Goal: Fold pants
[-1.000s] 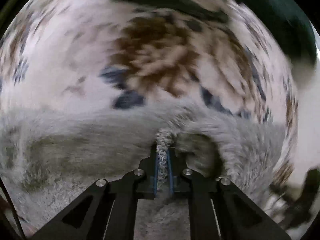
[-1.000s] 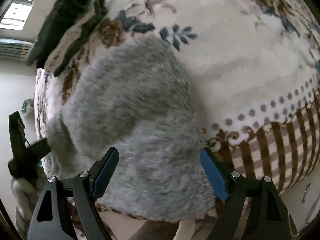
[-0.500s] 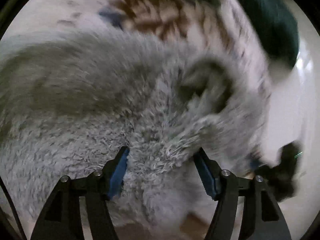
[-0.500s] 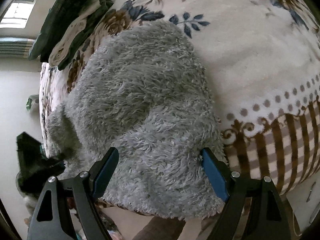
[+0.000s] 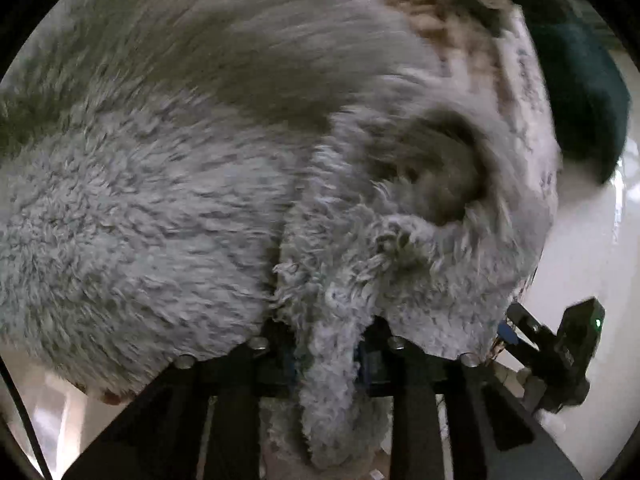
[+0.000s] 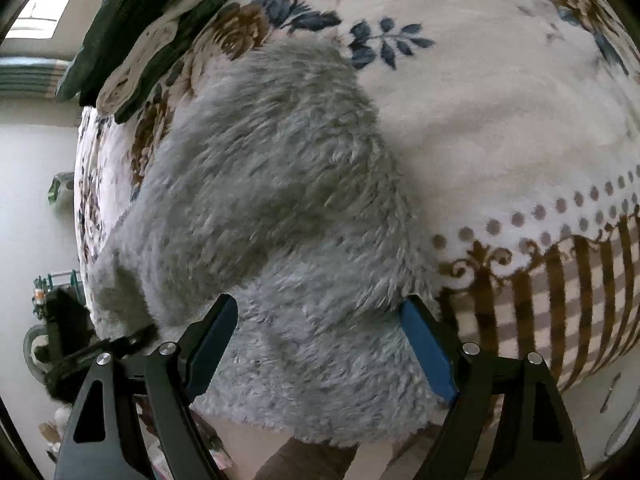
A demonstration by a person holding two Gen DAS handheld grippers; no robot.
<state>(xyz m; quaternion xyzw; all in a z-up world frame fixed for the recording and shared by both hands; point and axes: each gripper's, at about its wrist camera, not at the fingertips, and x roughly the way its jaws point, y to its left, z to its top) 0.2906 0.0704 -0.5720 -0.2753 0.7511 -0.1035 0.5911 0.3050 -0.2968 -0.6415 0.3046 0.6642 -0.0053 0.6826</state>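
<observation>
The left gripper (image 5: 326, 354) has just been closing, seemingly pinching a fold of the pants (image 6: 280, 208); the right gripper (image 6: 320, 354) straddles their near edge, fingers spread.

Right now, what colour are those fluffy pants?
Light grey, the fluffy pants show best in the right wrist view.

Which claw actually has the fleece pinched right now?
The left claw: its jaws have just been closing on a fold of the grey fleece pants. The right claw hangs wide open over them.
</observation>
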